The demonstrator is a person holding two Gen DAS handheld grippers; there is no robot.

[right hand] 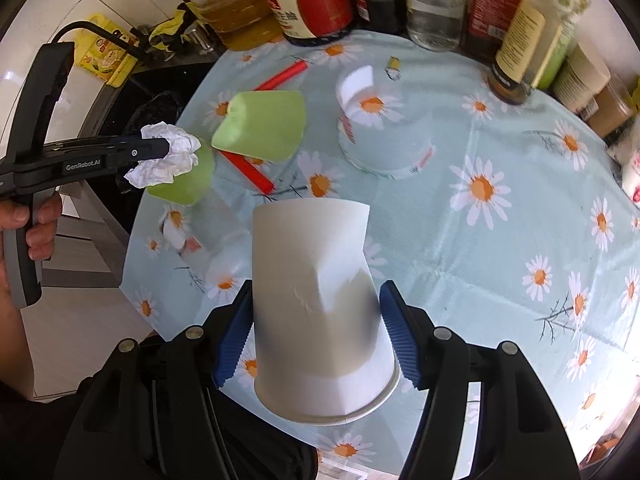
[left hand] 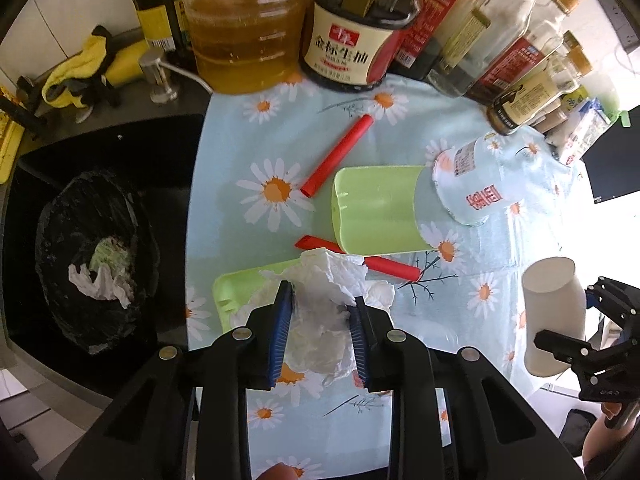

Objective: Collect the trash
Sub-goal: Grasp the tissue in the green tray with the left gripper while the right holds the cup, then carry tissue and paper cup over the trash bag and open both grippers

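My left gripper [left hand: 320, 316] is shut on a crumpled white tissue [left hand: 320, 300], held above the table's left edge; the tissue also shows in the right wrist view [right hand: 166, 154]. My right gripper [right hand: 316, 320] is shut on a dented white paper cup [right hand: 316, 300], held sideways above the table; the cup also shows in the left wrist view [left hand: 554, 312]. A black-lined trash bin [left hand: 96, 256] sits in the dark sink to the left, with tissues inside. Two red sticks [left hand: 340, 156] [left hand: 392, 266], two green cups [left hand: 380, 208] [left hand: 240, 292] and a floral paper bowl [left hand: 472, 180] lie on the table.
Oil and sauce bottles [left hand: 244, 28] crowd the table's far edge. A flowered cloth [right hand: 500, 240] covers the table. A yellow rag [left hand: 76, 72] and a soap pump [left hand: 160, 76] sit behind the sink.
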